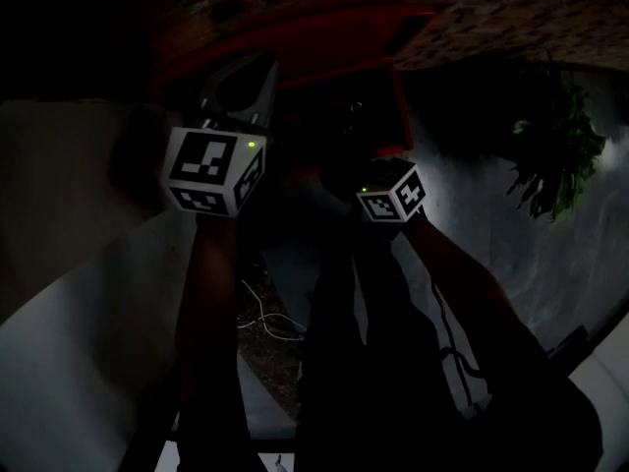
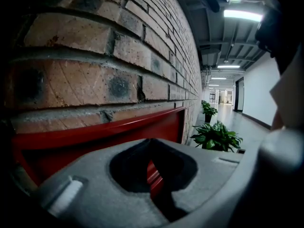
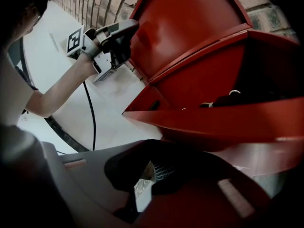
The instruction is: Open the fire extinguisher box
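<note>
Brick wall (image 2: 118, 46) fills the left of the left gripper view, and a long corridor with strip lights (image 2: 242, 14) in the ceiling runs away at upper right. Potted plants (image 2: 216, 137) line the foot of the wall.

The fire extinguisher box (image 2: 95, 137) is red and sits tight against the bricks. Its top edge runs lengthwise along the wall, from lower left toward the middle of that frame, pointing down the corridor.

In the right gripper view the box fills the centre and right. Its lid (image 3: 190, 27) is swung up at the top of the frame, leaning back on the brick. A front panel (image 3: 213, 122) juts out toward the camera across the middle. The inside is dark, with a small metal ring (image 3: 232, 93) showing.

The left gripper (image 2: 159, 201) has its fingers together, nothing between them, with red metal showing through the hollow behind the tips. From the other camera it sits at upper left, its tips right by the raised lid's edge; I cannot tell whether they touch.

The right gripper (image 3: 137, 194) is just under the jutting panel, fingers closed on nothing, pale floor (image 3: 61, 46) beyond. A black cable (image 3: 90, 113) trails down at left.

The head view is very dim.
</note>
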A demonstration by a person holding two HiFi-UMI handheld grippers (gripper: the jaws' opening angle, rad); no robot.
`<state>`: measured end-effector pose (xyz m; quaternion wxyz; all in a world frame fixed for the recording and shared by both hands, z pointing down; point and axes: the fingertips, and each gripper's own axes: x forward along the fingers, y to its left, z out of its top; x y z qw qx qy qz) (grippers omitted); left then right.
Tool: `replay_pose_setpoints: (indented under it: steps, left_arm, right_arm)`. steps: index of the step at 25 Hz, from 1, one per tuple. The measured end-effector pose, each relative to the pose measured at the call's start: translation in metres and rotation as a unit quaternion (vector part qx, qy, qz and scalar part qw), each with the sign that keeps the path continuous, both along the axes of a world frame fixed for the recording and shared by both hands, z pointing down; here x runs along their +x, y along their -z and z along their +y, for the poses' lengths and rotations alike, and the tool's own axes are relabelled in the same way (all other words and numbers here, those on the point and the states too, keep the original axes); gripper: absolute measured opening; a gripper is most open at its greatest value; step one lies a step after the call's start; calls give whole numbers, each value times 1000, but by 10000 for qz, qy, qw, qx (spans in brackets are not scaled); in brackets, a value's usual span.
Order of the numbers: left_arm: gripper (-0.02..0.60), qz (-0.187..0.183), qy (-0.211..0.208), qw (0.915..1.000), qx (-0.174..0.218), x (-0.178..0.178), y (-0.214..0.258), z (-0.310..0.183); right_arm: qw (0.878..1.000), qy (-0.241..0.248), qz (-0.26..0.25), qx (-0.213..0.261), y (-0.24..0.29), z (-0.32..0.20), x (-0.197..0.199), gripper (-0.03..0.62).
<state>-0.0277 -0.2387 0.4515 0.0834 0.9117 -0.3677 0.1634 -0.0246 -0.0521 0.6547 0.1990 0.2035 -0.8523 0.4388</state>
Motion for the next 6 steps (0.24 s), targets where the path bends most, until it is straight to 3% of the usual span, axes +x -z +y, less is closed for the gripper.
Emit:
replay_pose_setpoints:
  steps: [3,6]
  left_arm:
    - [-3,-57,62,10000,-51,-3,3,9]
    - [-3,2,-119,9997,-204,20,-5,32]
  right_arm:
    - [9999,105,-83,-45,5,-1,-8,2]
    - [9998,19,-38,-179,3,14,4,2]
